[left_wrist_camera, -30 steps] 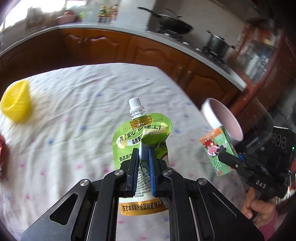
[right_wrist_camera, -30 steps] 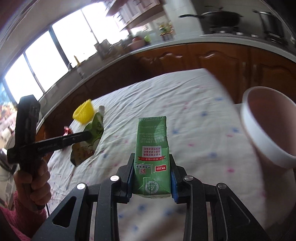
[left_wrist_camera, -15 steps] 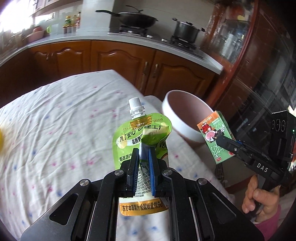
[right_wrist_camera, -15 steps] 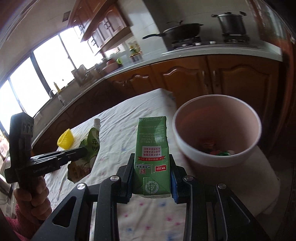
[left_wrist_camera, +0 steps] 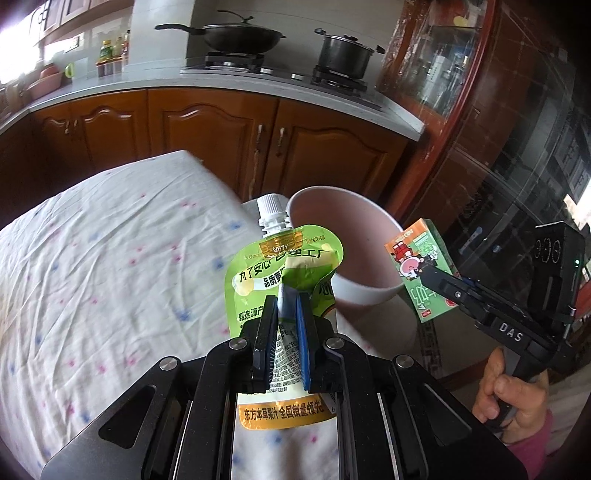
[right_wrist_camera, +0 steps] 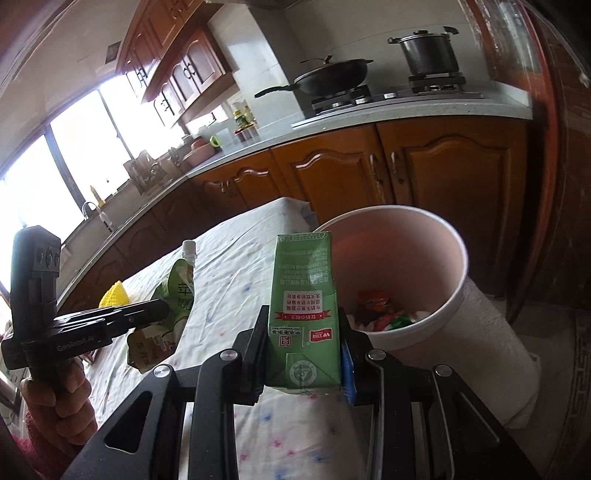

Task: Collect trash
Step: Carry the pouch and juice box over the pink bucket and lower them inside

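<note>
My left gripper (left_wrist_camera: 286, 295) is shut on a green juice pouch (left_wrist_camera: 284, 266) with a white screw cap, held upright over the table's right end. My right gripper (right_wrist_camera: 304, 317) is shut on a green drink carton (right_wrist_camera: 304, 291), held upright just left of a pink bin (right_wrist_camera: 448, 254). The bin (left_wrist_camera: 354, 236) stands off the table's end and holds several bits of trash (right_wrist_camera: 380, 314). In the left wrist view the right gripper (left_wrist_camera: 430, 273) holds the carton (left_wrist_camera: 421, 269) beside the bin's right rim. In the right wrist view the left gripper (right_wrist_camera: 162, 306) carries the pouch (right_wrist_camera: 177, 291) over the table.
The table wears a white cloth with small coloured dots (left_wrist_camera: 110, 258). A yellow item (right_wrist_camera: 112, 295) lies far back on it. Wooden kitchen cabinets (left_wrist_camera: 221, 129) and a worktop with a wok (left_wrist_camera: 240, 35) and pot (left_wrist_camera: 343, 51) stand behind. A dark glass cabinet (left_wrist_camera: 498, 147) is to the right.
Both grippers have carried their items along the table toward its end. The bin has come nearer and more central in both views, and its contents show now.
</note>
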The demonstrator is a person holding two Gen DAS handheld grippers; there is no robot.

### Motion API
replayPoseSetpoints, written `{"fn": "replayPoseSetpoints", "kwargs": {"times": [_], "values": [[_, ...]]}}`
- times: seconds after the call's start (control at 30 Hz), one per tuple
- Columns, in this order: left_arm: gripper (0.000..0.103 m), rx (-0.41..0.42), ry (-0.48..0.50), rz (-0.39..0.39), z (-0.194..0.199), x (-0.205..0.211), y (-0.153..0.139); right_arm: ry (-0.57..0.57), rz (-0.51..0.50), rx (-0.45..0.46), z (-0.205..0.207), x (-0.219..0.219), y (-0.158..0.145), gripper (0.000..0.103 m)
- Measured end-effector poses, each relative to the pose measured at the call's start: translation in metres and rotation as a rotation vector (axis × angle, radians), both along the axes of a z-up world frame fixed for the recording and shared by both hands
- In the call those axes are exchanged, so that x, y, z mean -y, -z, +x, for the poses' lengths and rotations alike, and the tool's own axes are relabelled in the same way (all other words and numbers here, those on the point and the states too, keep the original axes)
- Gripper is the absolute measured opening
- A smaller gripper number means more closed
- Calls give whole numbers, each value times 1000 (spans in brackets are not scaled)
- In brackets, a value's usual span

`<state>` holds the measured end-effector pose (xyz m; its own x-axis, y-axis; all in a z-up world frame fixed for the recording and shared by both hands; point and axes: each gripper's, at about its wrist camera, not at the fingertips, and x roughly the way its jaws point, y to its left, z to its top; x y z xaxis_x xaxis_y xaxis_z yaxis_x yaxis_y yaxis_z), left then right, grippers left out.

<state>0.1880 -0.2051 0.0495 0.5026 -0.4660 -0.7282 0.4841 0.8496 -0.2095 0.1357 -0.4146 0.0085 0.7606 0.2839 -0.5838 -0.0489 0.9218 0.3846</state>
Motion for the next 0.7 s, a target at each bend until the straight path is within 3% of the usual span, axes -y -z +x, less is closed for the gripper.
{"fn": "replayPoseSetpoints", "kwargs": {"times": [0.33, 0.7], "values": [[9, -21, 69, -9, 26, 45, -8, 46, -6, -10, 20, 31, -2, 32], [9, -70, 123, 33, 64, 96, -3, 56, -4, -49, 49, 51, 5, 32]]}}
